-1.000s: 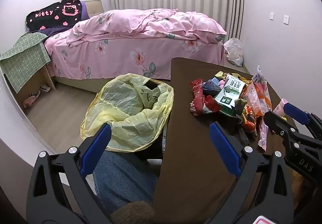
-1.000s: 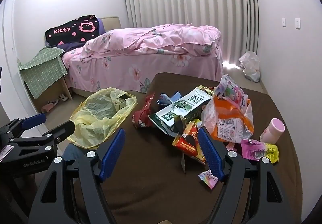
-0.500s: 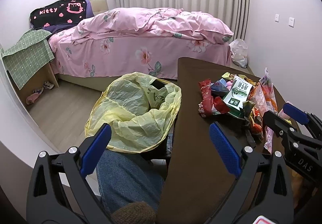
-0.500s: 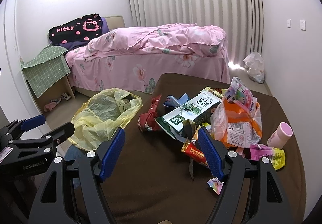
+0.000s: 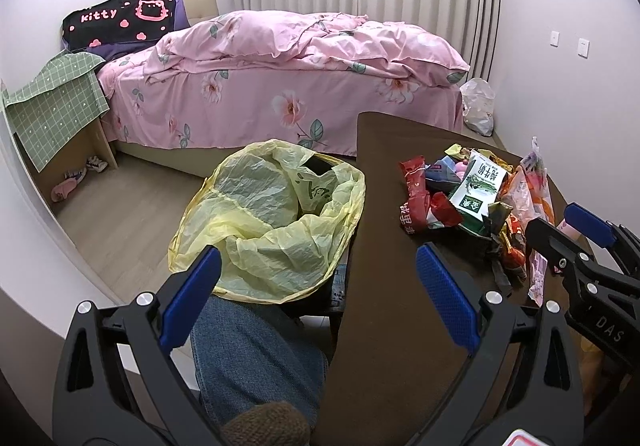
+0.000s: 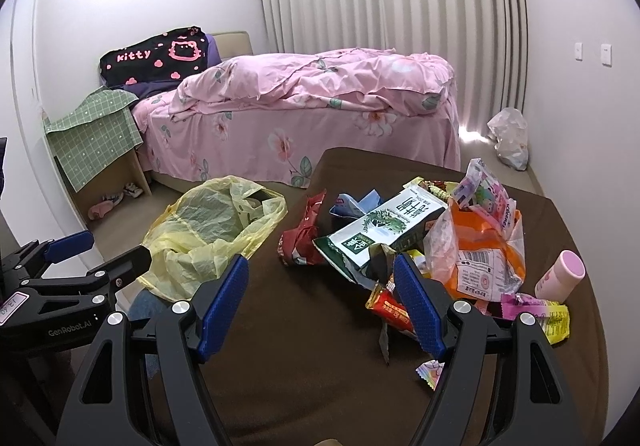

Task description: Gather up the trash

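A heap of snack wrappers lies on the brown table [image 6: 304, 358]: a green and white carton [image 6: 384, 232], a red wrapper [image 6: 302, 242], an orange bag [image 6: 486, 258] and several smaller packets. A pink cup [image 6: 560, 274] stands at the heap's right. An open yellow plastic bag [image 5: 276, 221] hangs off the table's left edge. My left gripper [image 5: 316, 282] is open above the bag's near rim and the table edge, holding nothing. My right gripper [image 6: 320, 286] is open over the table just in front of the heap. The carton [image 5: 478, 187] and red wrapper [image 5: 416, 197] also show in the left wrist view.
A person's knee in jeans [image 5: 248, 358] sits below the yellow bag. A bed with pink bedding [image 5: 288, 85] fills the room behind. A small stand under a green cloth [image 5: 56, 105] is at the left. A white plastic bag [image 6: 510, 137] lies by the curtain.
Both grippers have lifted and drawn back slightly, so the bag and heap sit a little farther away in view. Jaws stayed open. No trash has moved.
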Motion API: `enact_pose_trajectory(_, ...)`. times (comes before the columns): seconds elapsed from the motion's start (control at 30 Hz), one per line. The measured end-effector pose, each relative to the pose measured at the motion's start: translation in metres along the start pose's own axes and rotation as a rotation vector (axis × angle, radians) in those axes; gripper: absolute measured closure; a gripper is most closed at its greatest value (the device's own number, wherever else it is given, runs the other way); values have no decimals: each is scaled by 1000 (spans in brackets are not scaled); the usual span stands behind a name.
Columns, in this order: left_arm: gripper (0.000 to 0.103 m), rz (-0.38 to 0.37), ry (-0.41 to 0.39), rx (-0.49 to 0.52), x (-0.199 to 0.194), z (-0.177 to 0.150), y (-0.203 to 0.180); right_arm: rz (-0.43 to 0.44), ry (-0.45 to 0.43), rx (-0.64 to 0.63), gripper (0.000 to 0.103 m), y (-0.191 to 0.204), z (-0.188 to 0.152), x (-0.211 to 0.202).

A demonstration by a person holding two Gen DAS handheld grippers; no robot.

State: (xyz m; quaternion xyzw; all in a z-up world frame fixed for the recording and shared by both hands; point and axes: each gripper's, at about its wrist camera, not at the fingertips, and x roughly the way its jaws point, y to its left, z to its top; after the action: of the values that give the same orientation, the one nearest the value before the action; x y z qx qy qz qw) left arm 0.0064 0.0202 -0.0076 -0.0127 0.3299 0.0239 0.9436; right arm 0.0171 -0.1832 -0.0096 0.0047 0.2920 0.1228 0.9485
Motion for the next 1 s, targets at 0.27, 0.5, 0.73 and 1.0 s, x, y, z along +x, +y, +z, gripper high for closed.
enact_pose_trajectory(0.27, 10, -1, 0, -2, 0, 0, 1, 3, 1, -5, 32, 2, -1, 1)
enact_pose_trajectory(0.5, 10, 2, 2, -6, 2, 0, 2, 2, 1, -7, 32, 2, -1, 2)
enact_pose_trajectory(0.73, 10, 1, 3, -6, 2, 0, 2, 3, 3, -6, 32, 1, -1, 2)
enact_pose_trajectory(1.0, 10, 1, 2, -7, 2, 1, 3, 3, 1, -6, 32, 1, -1, 2)
